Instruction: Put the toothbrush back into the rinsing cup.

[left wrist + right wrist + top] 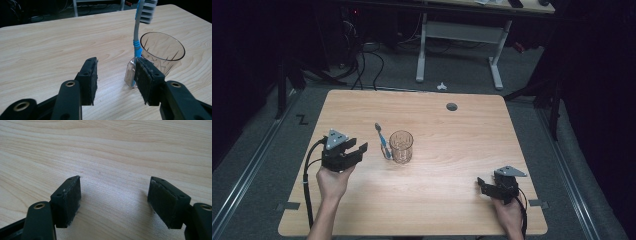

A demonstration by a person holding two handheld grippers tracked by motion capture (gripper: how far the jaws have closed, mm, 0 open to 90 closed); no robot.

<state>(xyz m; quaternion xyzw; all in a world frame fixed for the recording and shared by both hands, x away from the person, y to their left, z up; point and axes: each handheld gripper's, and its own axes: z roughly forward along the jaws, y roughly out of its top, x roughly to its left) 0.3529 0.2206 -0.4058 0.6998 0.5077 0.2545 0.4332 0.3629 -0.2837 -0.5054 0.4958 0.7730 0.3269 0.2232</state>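
From the high view you look forward and down over the whole wooden table (452,200), your forearms entering at the bottom and the room's floor beyond. Your left gripper view sits low and close, facing along its jaws at the clear cup (162,53) and blue toothbrush (137,45), which the high view shares at the table's middle. Your right gripper view looks steeply down at bare wood, very near.

A blue-and-white toothbrush (383,141) leans bristles-up against the outside of an upright clear tumbler (401,146) mid-table
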